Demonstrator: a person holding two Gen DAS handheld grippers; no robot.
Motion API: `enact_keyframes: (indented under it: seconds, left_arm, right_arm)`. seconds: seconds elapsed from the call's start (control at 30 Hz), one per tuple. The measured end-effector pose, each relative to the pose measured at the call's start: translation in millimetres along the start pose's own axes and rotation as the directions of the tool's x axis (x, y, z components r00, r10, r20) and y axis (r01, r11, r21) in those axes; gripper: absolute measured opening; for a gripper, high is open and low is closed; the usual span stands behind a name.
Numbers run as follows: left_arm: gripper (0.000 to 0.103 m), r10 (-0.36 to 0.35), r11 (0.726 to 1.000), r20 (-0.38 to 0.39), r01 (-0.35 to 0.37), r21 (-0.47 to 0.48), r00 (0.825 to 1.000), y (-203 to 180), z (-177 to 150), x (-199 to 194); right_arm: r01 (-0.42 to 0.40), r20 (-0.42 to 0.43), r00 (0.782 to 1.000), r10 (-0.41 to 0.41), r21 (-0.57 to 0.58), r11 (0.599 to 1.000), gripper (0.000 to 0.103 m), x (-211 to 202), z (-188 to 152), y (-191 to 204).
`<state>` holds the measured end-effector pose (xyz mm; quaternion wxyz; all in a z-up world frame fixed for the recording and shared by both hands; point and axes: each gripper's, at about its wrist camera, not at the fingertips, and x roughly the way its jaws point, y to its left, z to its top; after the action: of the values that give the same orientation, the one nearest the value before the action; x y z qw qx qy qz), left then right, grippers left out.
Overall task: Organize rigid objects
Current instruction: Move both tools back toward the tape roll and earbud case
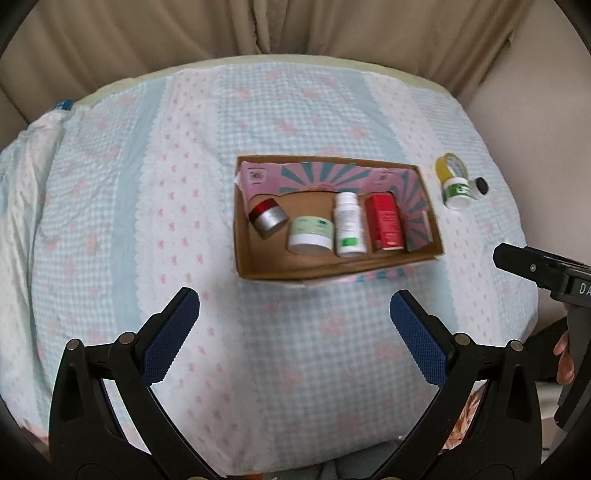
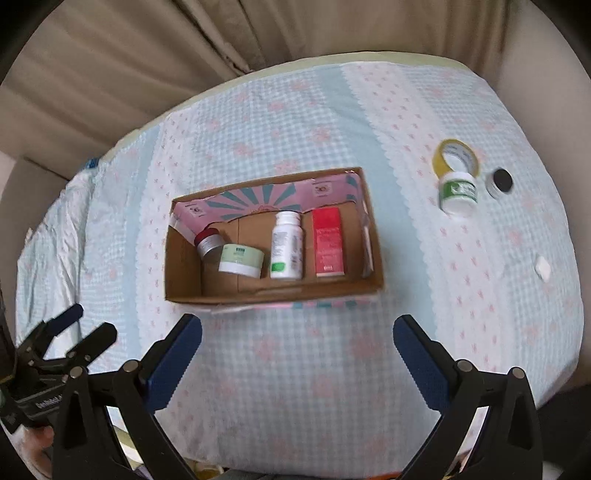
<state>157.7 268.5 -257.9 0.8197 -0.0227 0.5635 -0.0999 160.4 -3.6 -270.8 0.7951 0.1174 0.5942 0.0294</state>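
Observation:
A cardboard box (image 1: 332, 271) (image 2: 273, 293) lies on the checked cloth. It holds a red-lidded silver jar (image 1: 267, 218) (image 2: 208, 242), a pale green jar (image 1: 309, 236) (image 2: 241, 260), a white bottle (image 1: 348, 225) (image 2: 286, 245) and a red carton (image 1: 384, 221) (image 2: 328, 242). To its right on the cloth stand a yellow tape roll (image 1: 448, 166) (image 2: 456, 157), a white-green jar (image 1: 458, 192) (image 2: 458, 192) and a small black-lidded jar (image 1: 480, 186) (image 2: 499, 181). My left gripper (image 1: 295, 325) and right gripper (image 2: 297, 350) are open and empty, in front of the box.
A small white object (image 2: 543, 267) lies on the cloth at the far right. Beige curtains (image 1: 295, 26) hang behind the table. The other gripper shows at the right edge of the left wrist view (image 1: 543, 273) and at the lower left of the right wrist view (image 2: 70, 339).

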Motion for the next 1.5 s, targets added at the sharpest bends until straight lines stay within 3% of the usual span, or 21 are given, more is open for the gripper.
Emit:
enact_keyframes:
  seconds: [0.2,0.4,0.67,0.87,1.07,1.33,1.5]
  left_arm:
    - [0.103,-0.029,0.999,0.043,0.027,0.040,0.999,-33.4,-11.1,-23.6]
    - [0.103,-0.058,0.996,0.068,0.053,0.073,0.996,-80.6,-5.4,-31.4]
    - [0.103,0.033,0.988,0.136,-0.053,0.143,0.990,-169.6,3.3,-31.3]
    - [0.103,0.082,0.992,0.120,-0.093,0.084,0.989,-251.3,8.9,-0.6]
    - [0.103,0.076,0.996,0.063,-0.079,0.044,0.995,-328.6,19.4,43.5]
    - [0.103,0.083,0.995,0.001,-0.083,0.057,0.997,-386.9,43.6,97.4]
    - [0.103,0.106,0.986,-0.041,-0.099,0.130,0.994,-407.2,67.8,140.5]
  right_arm:
    - [0.036,0.044,0.998,-0.038,0.058,0.998,0.103,-39.5,-22.1,-24.7]
    - [0.096,0.087,0.990,-0.110,0.143,0.985,0.103,-67.8,-36.6,-73.8]
    - [0.131,0.136,0.978,-0.159,0.192,0.973,0.103,-90.0,-44.2,-167.4]
    - [0.132,0.131,0.979,-0.155,0.171,0.976,0.103,-84.8,-40.1,-246.5]
    - [0.122,0.125,0.982,-0.143,0.158,0.980,0.103,-69.6,-32.2,-325.6]
    - [0.102,0.128,0.983,-0.135,0.234,0.967,0.103,-47.3,-22.6,-396.2]
    - [0.088,0.117,0.984,-0.136,0.343,0.935,0.103,-24.0,-15.4,-428.2]
